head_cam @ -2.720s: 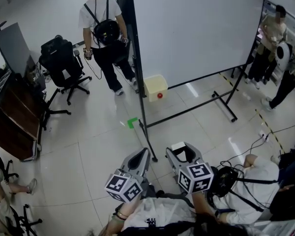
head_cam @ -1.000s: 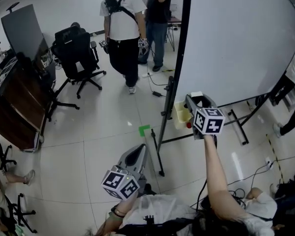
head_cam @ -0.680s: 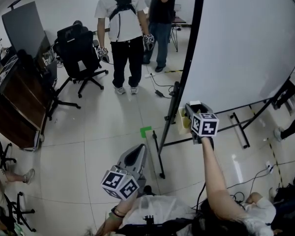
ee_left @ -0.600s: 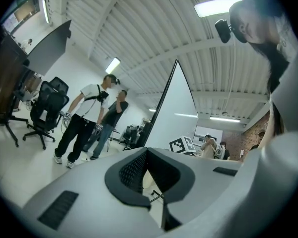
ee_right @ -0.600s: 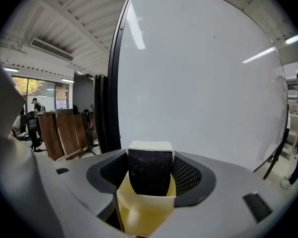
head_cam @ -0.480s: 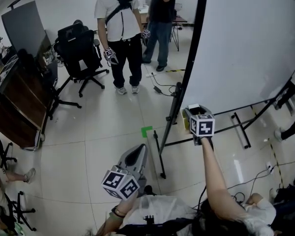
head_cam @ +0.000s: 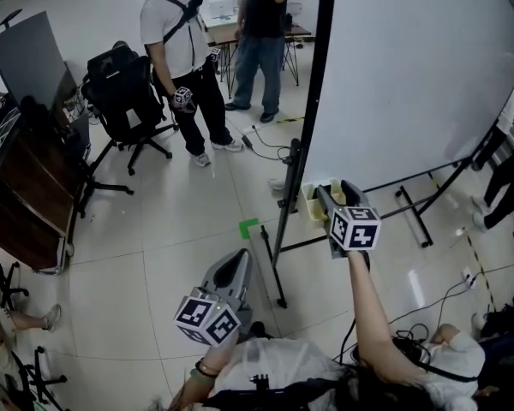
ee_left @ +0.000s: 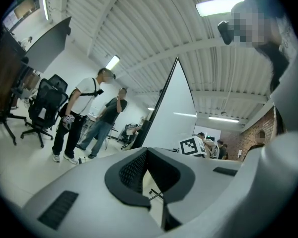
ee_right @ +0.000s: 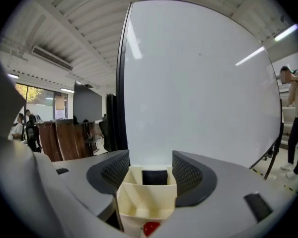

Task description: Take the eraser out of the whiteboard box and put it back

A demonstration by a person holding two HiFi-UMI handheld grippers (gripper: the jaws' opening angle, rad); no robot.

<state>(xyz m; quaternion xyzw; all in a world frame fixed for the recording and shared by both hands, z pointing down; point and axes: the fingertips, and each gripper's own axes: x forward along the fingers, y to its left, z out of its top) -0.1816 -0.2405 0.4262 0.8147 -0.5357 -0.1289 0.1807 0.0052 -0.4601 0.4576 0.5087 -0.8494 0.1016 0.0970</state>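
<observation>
Beside the whiteboard (head_cam: 411, 75), right hand-held gripper (head_cam: 337, 193) lower than before, facing box (head_cam: 312, 202).

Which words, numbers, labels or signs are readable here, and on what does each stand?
No word, number or brand is readable.
On the cube of the right hand-held gripper: square black-and-white patterns, no letters.
On the cube of the left hand-held gripper: the same.
On the whiteboard: nothing.
On the whiteboard box: a red spot, no print visible.
</observation>
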